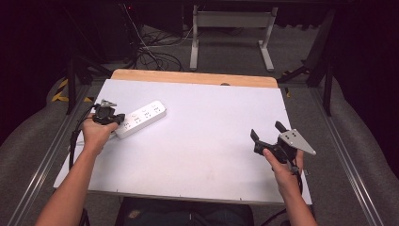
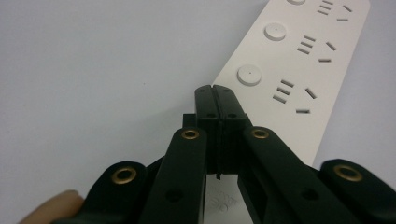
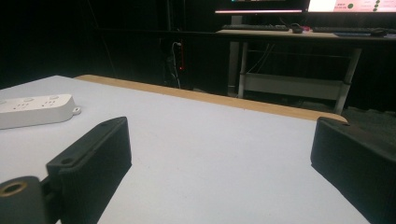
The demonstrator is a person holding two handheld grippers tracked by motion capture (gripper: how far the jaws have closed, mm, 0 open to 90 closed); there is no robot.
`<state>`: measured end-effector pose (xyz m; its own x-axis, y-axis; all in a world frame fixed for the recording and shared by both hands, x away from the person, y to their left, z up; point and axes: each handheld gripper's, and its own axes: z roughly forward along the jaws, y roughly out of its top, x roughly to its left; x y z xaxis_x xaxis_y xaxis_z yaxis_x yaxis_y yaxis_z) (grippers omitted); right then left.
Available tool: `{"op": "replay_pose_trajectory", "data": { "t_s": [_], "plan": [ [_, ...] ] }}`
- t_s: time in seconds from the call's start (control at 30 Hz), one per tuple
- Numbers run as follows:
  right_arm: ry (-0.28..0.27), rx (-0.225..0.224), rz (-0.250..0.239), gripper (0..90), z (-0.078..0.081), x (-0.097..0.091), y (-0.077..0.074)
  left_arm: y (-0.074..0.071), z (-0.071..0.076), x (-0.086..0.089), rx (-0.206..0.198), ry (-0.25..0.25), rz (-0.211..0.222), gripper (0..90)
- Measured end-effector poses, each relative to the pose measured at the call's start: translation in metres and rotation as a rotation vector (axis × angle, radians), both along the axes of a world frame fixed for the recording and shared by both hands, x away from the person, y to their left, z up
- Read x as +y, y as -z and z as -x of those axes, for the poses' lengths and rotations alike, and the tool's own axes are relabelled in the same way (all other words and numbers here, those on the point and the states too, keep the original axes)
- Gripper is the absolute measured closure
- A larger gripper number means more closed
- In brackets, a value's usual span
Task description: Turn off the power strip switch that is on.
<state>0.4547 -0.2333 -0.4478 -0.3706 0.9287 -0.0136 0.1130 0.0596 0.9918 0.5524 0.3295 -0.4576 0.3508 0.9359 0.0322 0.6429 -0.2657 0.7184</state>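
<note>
A white power strip [image 1: 142,117] lies at an angle on the left part of the white table top [image 1: 202,141]. My left gripper [image 1: 117,117] is at the strip's near end, held in the person's left hand. In the left gripper view its jaws are pressed together, the left gripper [image 2: 215,91] pointing down at the power strip [image 2: 289,70] by its near left edge, with nothing seen between them. My right gripper [image 1: 267,130] is held above the table's right side with its jaws wide apart. In the right gripper view, the right gripper [image 3: 219,154] is empty and the power strip [image 3: 35,109] lies far left.
A wooden strip [image 1: 193,77] runs along the table's far edge. Beyond it stand a white desk frame [image 1: 230,33] and loose cables [image 1: 150,52] on the floor. Metal rails [image 1: 343,155] flank the table. A desk with monitors [image 3: 299,32] stands in the dark background.
</note>
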Motion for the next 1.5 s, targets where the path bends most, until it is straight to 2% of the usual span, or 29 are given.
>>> {"op": "replay_pose_trajectory", "data": {
  "t_s": [0.1,0.47,0.5,0.57,0.6,0.7,0.77,0.87,0.97,1.13,1.2,1.4,1.5],
  "plan": [
    [0.000,0.001,0.000,5.7,0.000,0.000,0.000,0.001,0.000,0.000,-0.007,0.002,-0.014,89.9],
    [0.000,-0.006,0.000,5.7,0.000,0.000,-0.001,0.004,0.002,-0.001,-0.021,-0.012,0.006,90.0],
    [0.002,-0.008,0.001,5.6,0.000,0.000,-0.001,0.004,0.002,-0.001,-0.015,-0.002,0.031,90.0],
    [0.002,-0.006,-0.003,5.6,0.000,0.000,-0.001,0.005,0.002,-0.003,-0.015,0.009,0.036,90.0],
    [0.003,-0.007,-0.001,5.6,0.000,0.000,-0.001,0.004,0.003,-0.011,-0.034,0.002,-0.050,90.0],
    [0.007,-0.008,0.000,5.6,0.001,0.000,-0.001,0.005,0.004,-0.013,-0.038,-0.014,-0.055,90.0],
    [0.004,-0.012,0.000,5.6,0.002,0.000,-0.002,0.005,0.003,-0.011,-0.041,-0.017,-0.037,90.0],
    [0.007,-0.009,-0.002,5.6,0.002,-0.001,-0.001,0.005,0.004,-0.012,-0.038,-0.015,-0.045,90.0],
    [0.011,-0.011,-0.005,5.5,0.003,-0.002,-0.002,0.006,0.005,-0.010,-0.043,-0.019,-0.027,90.0],
    [0.011,-0.013,-0.002,5.5,0.003,-0.001,-0.002,0.006,0.005,-0.008,-0.038,-0.019,-0.022,90.0],
    [0.009,-0.013,0.002,5.5,0.004,-0.001,-0.002,0.006,0.005,-0.007,-0.037,-0.024,-0.002,90.0],
    [0.008,-0.013,0.000,5.5,0.004,-0.001,-0.002,0.007,0.005,-0.008,-0.044,-0.023,-0.011,90.0],
    [0.010,-0.015,-0.003,5.5,0.004,-0.003,-0.002,0.007,0.006,-0.007,-0.039,-0.027,0.001,90.0]
  ]
}}
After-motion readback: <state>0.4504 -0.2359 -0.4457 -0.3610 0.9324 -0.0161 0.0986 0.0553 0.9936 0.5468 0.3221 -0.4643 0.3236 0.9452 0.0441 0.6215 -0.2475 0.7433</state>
